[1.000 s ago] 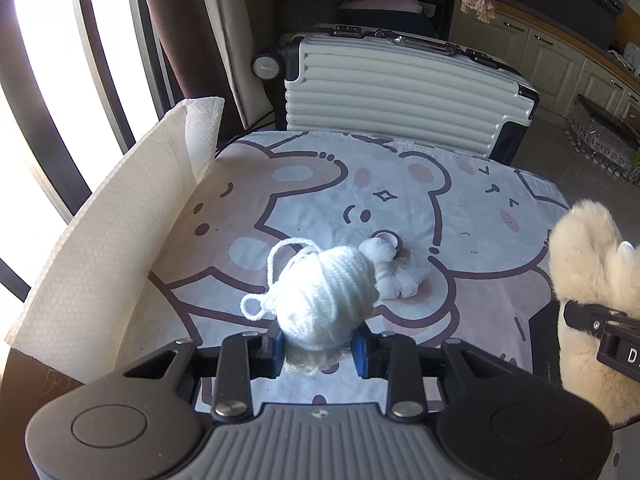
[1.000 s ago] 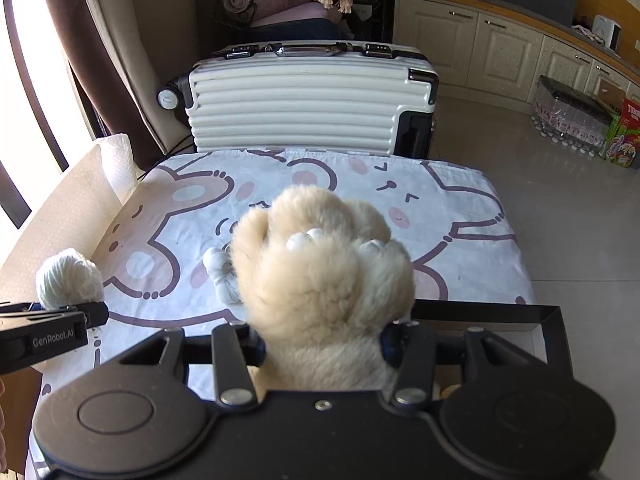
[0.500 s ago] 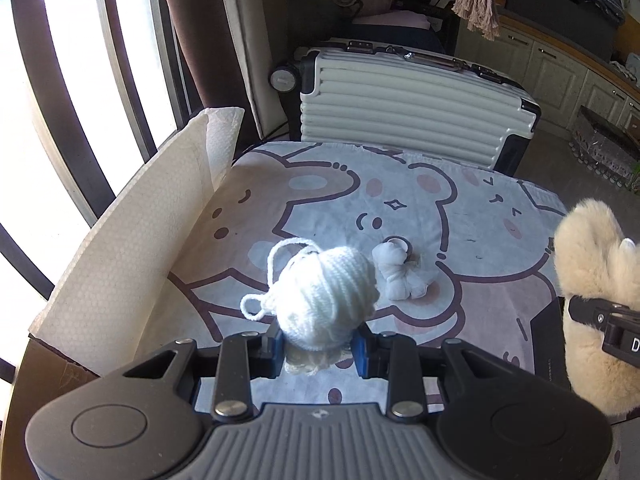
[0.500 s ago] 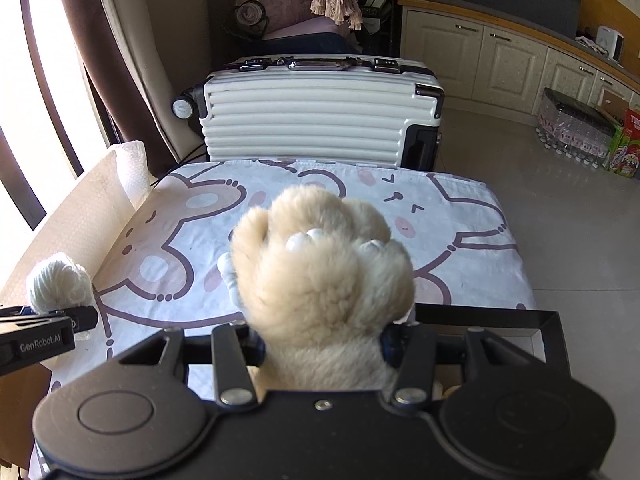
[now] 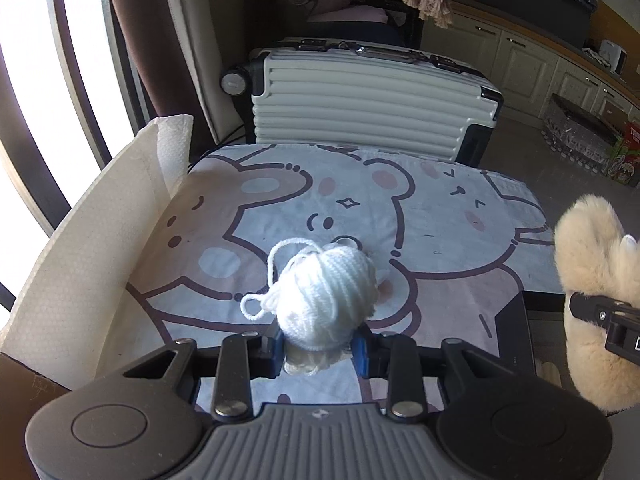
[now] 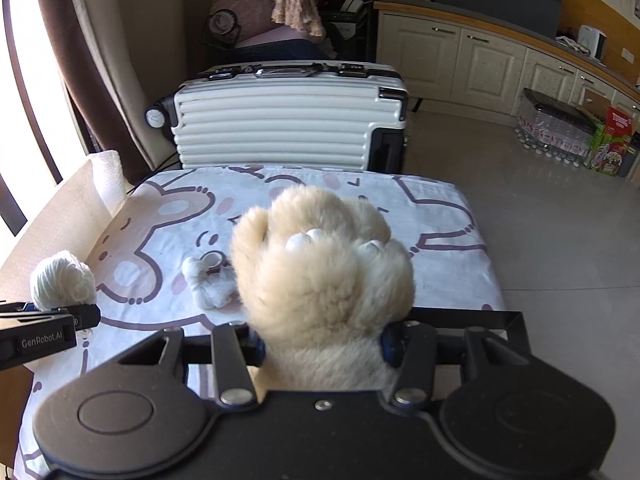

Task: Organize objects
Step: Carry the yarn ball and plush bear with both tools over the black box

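My left gripper (image 5: 320,354) is shut on a white ball of yarn (image 5: 326,300) with a loose loop, held above the near part of the bear-print table cloth (image 5: 420,216). It also shows in the right wrist view (image 6: 62,284). My right gripper (image 6: 322,348) is shut on a cream plush paw (image 6: 320,272), held above a black tray (image 6: 516,322) at the table's near right. The paw shows at the right edge of the left wrist view (image 5: 592,280). A small white knotted cloth bundle (image 6: 210,286) and a tape roll (image 6: 212,258) lie mid-table.
A white suitcase (image 5: 368,100) stands behind the table's far edge. A white paper sheet (image 5: 92,248) stands along the table's left side by the window. Cabinets (image 6: 480,60) and a pack of bottles (image 6: 556,128) are on the right, across the floor.
Both grippers have risen and drawn back a little with their loads; the table looks farther away. The cloth bundle is now mostly hidden behind the yarn in the left view.
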The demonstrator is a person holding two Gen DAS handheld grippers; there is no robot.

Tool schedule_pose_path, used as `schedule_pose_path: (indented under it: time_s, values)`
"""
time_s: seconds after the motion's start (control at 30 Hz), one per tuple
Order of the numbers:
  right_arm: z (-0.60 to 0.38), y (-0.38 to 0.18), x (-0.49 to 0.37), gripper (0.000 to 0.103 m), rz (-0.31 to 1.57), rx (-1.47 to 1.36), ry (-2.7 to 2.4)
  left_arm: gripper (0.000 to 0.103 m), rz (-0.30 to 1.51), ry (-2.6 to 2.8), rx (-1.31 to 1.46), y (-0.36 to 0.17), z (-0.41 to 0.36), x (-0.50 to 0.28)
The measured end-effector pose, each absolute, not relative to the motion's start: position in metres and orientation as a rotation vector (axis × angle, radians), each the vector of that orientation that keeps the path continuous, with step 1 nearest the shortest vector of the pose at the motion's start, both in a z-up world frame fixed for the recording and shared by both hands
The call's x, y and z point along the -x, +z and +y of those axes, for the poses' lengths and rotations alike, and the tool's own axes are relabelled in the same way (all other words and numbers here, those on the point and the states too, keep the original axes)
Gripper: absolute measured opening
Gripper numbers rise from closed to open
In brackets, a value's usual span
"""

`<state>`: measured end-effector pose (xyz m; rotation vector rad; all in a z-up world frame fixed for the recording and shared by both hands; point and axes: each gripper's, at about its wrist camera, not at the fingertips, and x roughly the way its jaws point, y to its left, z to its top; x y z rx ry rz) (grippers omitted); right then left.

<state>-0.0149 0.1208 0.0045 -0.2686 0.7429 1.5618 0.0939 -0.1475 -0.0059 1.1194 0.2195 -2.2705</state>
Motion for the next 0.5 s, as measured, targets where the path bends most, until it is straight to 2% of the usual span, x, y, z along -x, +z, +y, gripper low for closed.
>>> schedule_pose_path:
  time_s: [0.5]
  values:
    - [0.112, -0.022, -0.050, 0.049, 0.774, 0.217, 1.424, 0.034, 0.193, -2.419, -1.161, -0.020, -0.105, -0.054]
